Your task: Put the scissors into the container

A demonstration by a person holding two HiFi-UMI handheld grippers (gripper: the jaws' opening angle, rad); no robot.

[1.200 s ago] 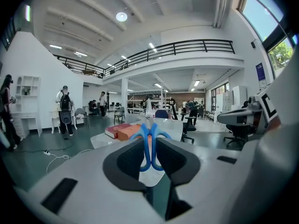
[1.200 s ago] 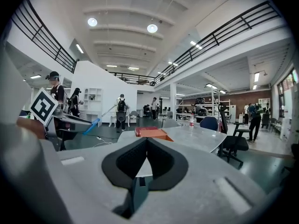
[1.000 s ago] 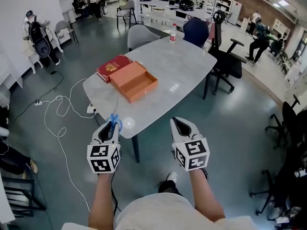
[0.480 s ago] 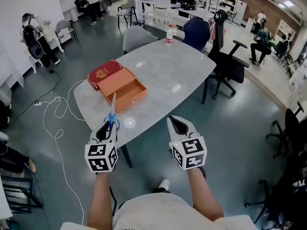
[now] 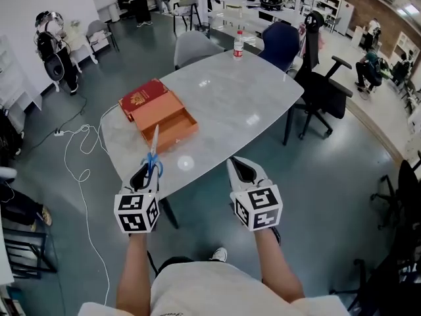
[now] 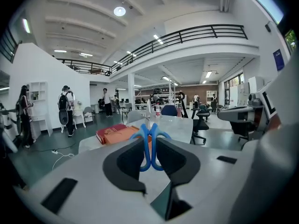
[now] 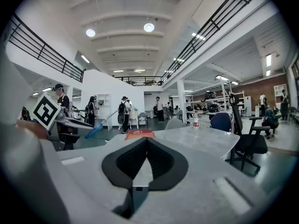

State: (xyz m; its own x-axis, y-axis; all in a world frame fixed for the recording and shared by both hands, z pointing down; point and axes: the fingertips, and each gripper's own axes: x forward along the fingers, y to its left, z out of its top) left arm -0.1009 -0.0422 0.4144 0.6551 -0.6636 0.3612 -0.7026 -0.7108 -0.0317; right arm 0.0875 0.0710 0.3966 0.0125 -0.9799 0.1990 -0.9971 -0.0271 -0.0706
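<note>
The scissors (image 5: 154, 158) have blue handles and a silver blade that points away from me toward the table. My left gripper (image 5: 147, 174) is shut on the handles; in the left gripper view the blue loops (image 6: 150, 143) sit pinched between the dark jaws. The container, an open orange box (image 5: 165, 121), lies on the grey table (image 5: 237, 104) just beyond the blade tip and shows low in the left gripper view (image 6: 122, 134). My right gripper (image 5: 242, 171) hangs at the table's near edge, shut with nothing in it (image 7: 146, 143).
A red book (image 5: 140, 97) lies against the box's far left side. A water bottle (image 5: 238, 45) stands at the table's far end. A grey chair (image 5: 194, 47) and dark office chairs (image 5: 320, 91) ring the table. White cables (image 5: 82, 157) trail over the floor at left.
Both grippers have come nearer the table's near edge. The scissors stay in the left gripper, their blade tip now close to the orange box. The right gripper stays shut.
</note>
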